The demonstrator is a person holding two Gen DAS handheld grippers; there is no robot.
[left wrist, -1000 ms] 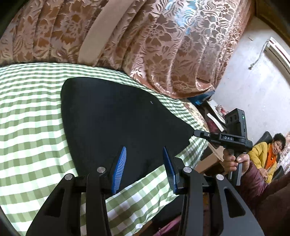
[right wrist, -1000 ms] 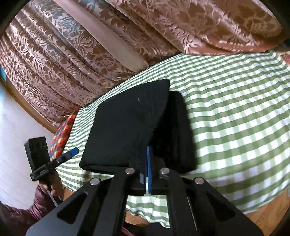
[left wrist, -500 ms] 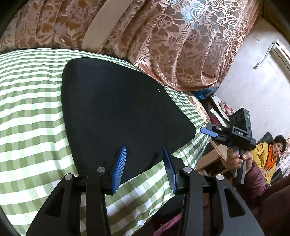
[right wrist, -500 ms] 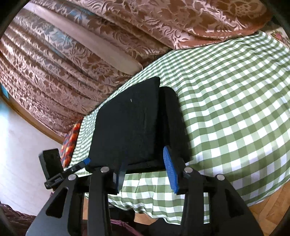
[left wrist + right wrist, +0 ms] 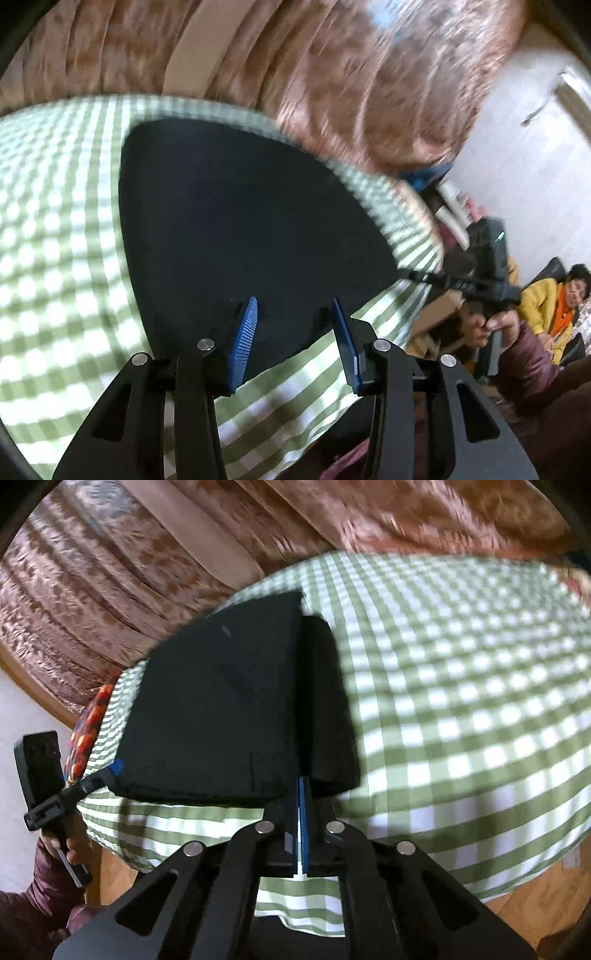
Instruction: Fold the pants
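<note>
Changing since a moment ago: both views frame the pants from lower down, and the right gripper (image 5: 300, 805), whose jaws stood apart half a second back, has just been closing, with no cloth seen between the pads.
Pants: the black pants (image 5: 236, 236) lie folded into a compact stack on the green-checked cloth (image 5: 55, 258) of the desk, near its front edge.
Left gripper: the left gripper (image 5: 293, 332) is released, its blue pads apart over the near hem and touching nothing.
Right gripper: clenched on itself, empty, just in front of the stack's near edge.
Meaning for the task: the folding looks essentially done (possibly only a last tidy remains).
Only the right view shows: a narrower lower layer (image 5: 327, 701) sticking out beside the top fold.
Only the left view shows: a seated onlooker in a yellow jacket (image 5: 550, 314).
</note>
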